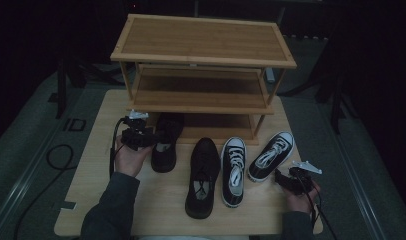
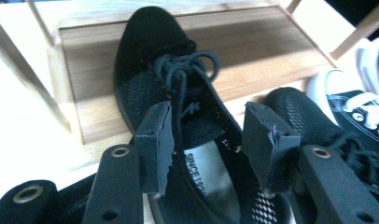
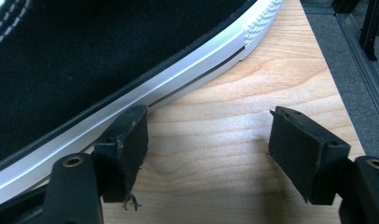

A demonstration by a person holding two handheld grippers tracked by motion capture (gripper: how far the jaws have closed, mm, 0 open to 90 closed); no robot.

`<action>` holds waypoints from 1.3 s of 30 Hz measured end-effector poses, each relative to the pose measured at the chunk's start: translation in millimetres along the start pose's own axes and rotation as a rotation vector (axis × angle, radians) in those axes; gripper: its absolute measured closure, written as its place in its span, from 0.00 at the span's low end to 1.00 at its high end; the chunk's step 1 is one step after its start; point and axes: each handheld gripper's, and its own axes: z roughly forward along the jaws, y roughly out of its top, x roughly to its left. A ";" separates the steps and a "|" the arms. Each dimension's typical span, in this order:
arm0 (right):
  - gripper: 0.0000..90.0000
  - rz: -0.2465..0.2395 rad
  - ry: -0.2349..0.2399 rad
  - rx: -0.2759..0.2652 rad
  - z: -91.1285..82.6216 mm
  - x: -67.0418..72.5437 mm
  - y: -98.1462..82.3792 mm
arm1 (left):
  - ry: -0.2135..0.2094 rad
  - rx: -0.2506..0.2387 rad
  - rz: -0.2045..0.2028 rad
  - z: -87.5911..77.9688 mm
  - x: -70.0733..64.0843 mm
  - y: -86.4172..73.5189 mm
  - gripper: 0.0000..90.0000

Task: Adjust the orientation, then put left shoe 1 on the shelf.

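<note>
Two dark-sleeved forearms came in from the bottom of the high view, each hand holding one of my grippers over a pale wooden table [image 1: 91, 195].

On my left, the left gripper [image 1: 150, 137] was at the heel opening of a black mesh shoe [image 1: 166, 142]. From the left gripper view, its jaws stood apart on either side of the shoe's collar, one pad [image 2: 155, 147] outside the near wall and the other over the insole, not yet pinched on it. That shoe's toe pointed into the bottom shelf of a three-tier bamboo shoe rack [image 1: 203, 42] at the table's far side, and rested on that lowest board.

Beside it, toward the middle of the table, lay a second black shoe [image 1: 203, 175], then a black-and-white canvas sneaker [image 1: 233, 170], both toes pointing to the rack. A matching sneaker [image 1: 271, 155] lay farther right, angled outward.

On my right, the right gripper [image 1: 281, 176] sat just beside that angled sneaker's heel. Seen from the right gripper view, its jaws were wide open and empty over bare wood, one pad [image 3: 124, 149] touching or almost touching the sneaker's white rubber sole; I could not tell which.
</note>
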 end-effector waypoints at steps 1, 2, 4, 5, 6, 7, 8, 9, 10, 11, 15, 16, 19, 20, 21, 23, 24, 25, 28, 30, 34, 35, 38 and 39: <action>0.31 -0.001 0.000 0.000 0.0 0.0 0.0 | -0.005 -0.009 0.005 -1.4 -0.6 -1.6 0.59; 0.31 -0.001 0.000 0.000 0.0 0.0 0.0 | -0.008 -0.014 0.012 -2.8 -1.2 -3.3 0.59; 0.31 -0.002 0.000 -0.001 0.1 -0.2 0.0 | -0.016 -0.019 0.025 -4.7 -2.1 -6.4 0.59; 0.31 -0.002 -0.001 -0.001 0.1 -0.2 0.0 | -0.017 -0.022 0.029 -5.6 -2.7 -8.1 0.59; 0.31 -0.002 0.000 -0.001 0.1 -0.2 0.0 | -0.016 -0.025 0.034 -6.7 -3.1 -10.0 0.59; 0.31 0.001 0.000 -0.001 0.0 0.0 0.0 | -0.016 -0.027 0.038 -8.0 -3.2 -11.7 0.60; 0.31 0.000 -0.001 0.000 0.0 0.0 0.0 | -0.017 -0.030 0.039 -9.7 -3.5 -13.3 0.60; 0.31 0.003 0.000 -0.001 0.0 0.2 0.1 | -0.015 -0.032 0.044 -11.5 -3.5 -14.6 0.60; 0.31 0.002 0.000 0.000 0.0 0.1 0.0 | -0.015 -0.031 0.046 -13.5 -3.5 -15.6 0.60; 0.31 0.001 -0.001 0.000 0.0 0.1 0.0 | -0.017 -0.030 0.047 -15.3 -3.3 -16.5 0.60; 0.31 0.001 0.000 0.000 0.0 0.1 0.0 | -0.020 -0.015 0.053 -19.6 -1.2 -18.8 0.60; 0.31 0.002 0.000 0.000 0.0 0.1 0.0 | -0.023 -0.008 0.054 -20.1 0.0 -19.3 0.59; 0.31 0.000 0.000 0.000 0.0 0.0 0.0 | -0.034 0.011 0.053 -21.7 2.7 -21.7 0.59; 0.31 0.000 0.000 0.000 0.0 0.0 0.0 | -0.039 0.016 0.053 -22.6 3.3 -22.9 0.59; 0.31 0.000 0.000 0.000 0.0 0.0 0.0 | -0.046 0.019 0.055 -23.7 4.2 -24.1 0.59; 0.31 0.000 0.000 0.000 0.0 0.0 0.0 | -0.051 0.026 0.056 -24.7 4.7 -25.3 0.60; 0.31 0.000 0.000 0.000 0.0 0.0 0.0 | -0.057 0.037 0.060 -27.3 6.1 -28.3 0.60; 0.31 0.000 0.000 0.000 0.0 0.0 0.0 | -0.061 0.040 0.060 -28.5 6.5 -30.3 0.62; 0.31 0.000 0.000 0.000 0.0 0.0 0.0 | -0.073 0.052 0.071 -29.4 5.2 -35.5 0.65; 0.31 0.000 0.000 0.000 0.0 0.0 0.0 | -0.082 0.061 0.082 -29.4 3.2 -39.6 0.68; 0.31 0.000 0.000 0.000 0.0 0.0 0.0 | -0.094 0.074 0.091 -28.9 -0.3 -47.4 0.79; 0.31 0.000 0.000 0.000 0.0 0.0 0.0 | -0.094 0.085 0.094 -28.2 -0.9 -49.3 0.82; 0.31 0.000 0.000 0.000 0.0 0.0 0.0 | -0.089 0.113 0.096 -25.1 -2.3 -55.0 0.91; 0.31 0.000 0.000 0.000 0.0 0.0 0.0 | -0.093 0.123 0.097 -23.9 -2.7 -56.9 0.94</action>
